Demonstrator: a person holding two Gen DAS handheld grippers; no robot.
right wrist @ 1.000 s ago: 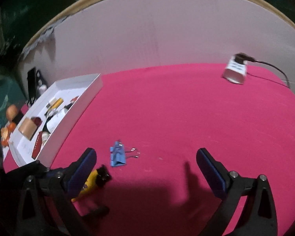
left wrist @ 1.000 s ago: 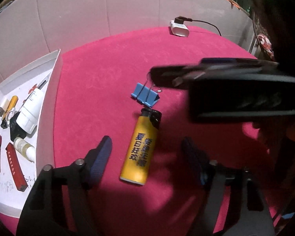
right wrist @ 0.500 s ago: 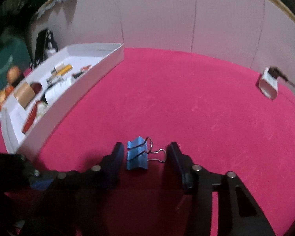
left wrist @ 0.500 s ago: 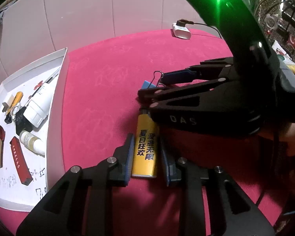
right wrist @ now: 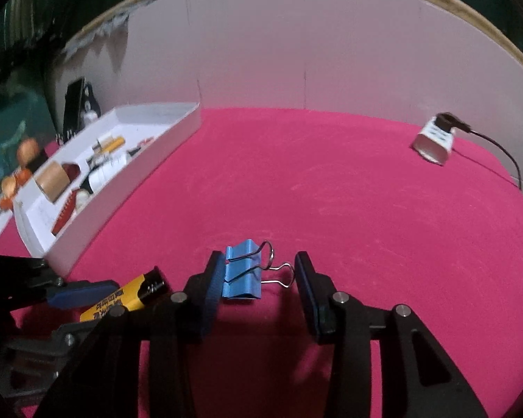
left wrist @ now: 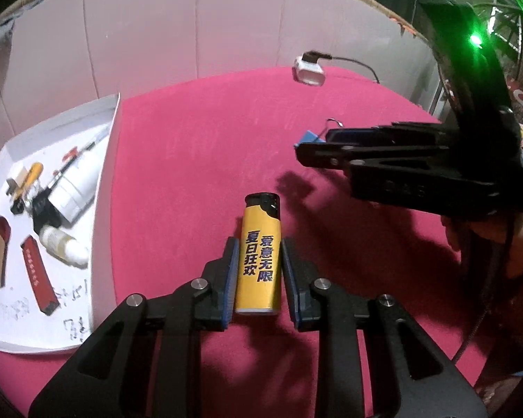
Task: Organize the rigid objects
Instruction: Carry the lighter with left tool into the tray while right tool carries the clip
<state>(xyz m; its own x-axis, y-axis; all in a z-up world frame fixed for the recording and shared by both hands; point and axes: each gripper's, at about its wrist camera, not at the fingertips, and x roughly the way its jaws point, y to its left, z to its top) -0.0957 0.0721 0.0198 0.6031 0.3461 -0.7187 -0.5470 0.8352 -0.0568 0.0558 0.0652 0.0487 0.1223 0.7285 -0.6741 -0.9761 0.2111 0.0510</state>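
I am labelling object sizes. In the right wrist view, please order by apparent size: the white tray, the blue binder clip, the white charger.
1. white tray, clearly largest.
2. blue binder clip and white charger look alike; the clip is much nearer the camera, so I leave them unranked.

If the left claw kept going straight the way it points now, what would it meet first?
Probably nothing soon. The left claw, shut on the yellow lighter, faces bare pink cloth and then the white back wall. The right claw sits off to its right, though depth is unclear.
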